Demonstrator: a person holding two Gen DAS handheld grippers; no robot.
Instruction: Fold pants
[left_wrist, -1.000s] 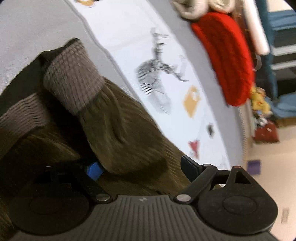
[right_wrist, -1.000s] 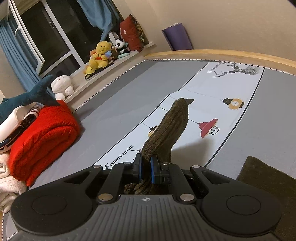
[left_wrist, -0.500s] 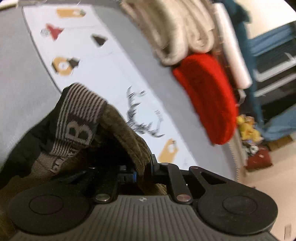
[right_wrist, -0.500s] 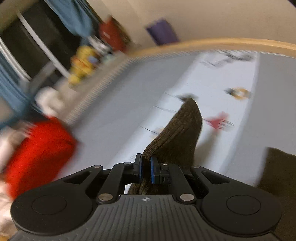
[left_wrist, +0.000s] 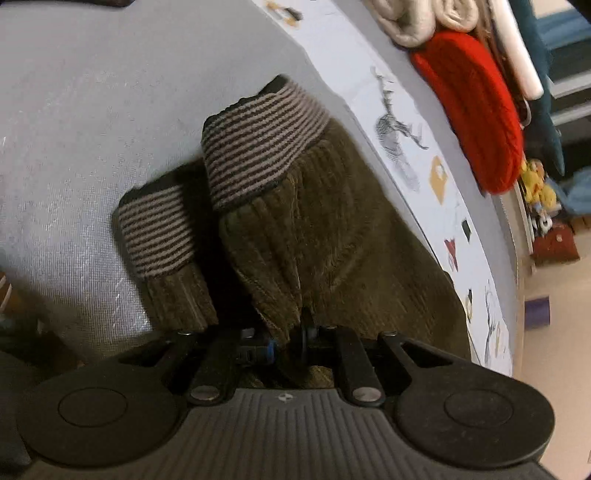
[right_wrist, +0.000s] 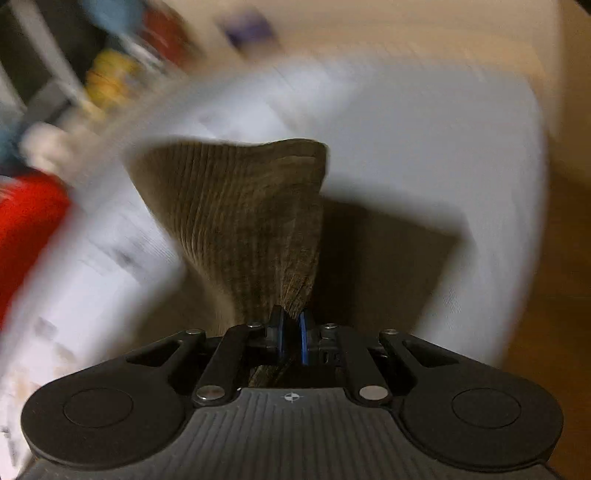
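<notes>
The pants are olive-brown corduroy (left_wrist: 332, 229) with a striped grey-and-black knit waistband (left_wrist: 258, 144). In the left wrist view my left gripper (left_wrist: 288, 339) is shut on the corduroy just below the waistband, which stands up over the grey bed sheet (left_wrist: 92, 110). A second striped band part (left_wrist: 155, 232) hangs to the left. In the blurred right wrist view my right gripper (right_wrist: 291, 332) is shut on another part of the pants (right_wrist: 240, 214), which fans up from the jaws above the bed.
A red knit blanket (left_wrist: 476, 107) and rolled beige towels (left_wrist: 424, 18) lie at the far side of the bed. The white printed strip (left_wrist: 413, 140) runs along the sheet. Plush toys (left_wrist: 535, 181) and floor (left_wrist: 554, 332) lie past the bed edge.
My left gripper closed on the corduroy and lifted, so the waistband now stands clear. My right gripper, still shut on fabric, is swinging fast; its view has gone blurred and the fabric has spread wider.
</notes>
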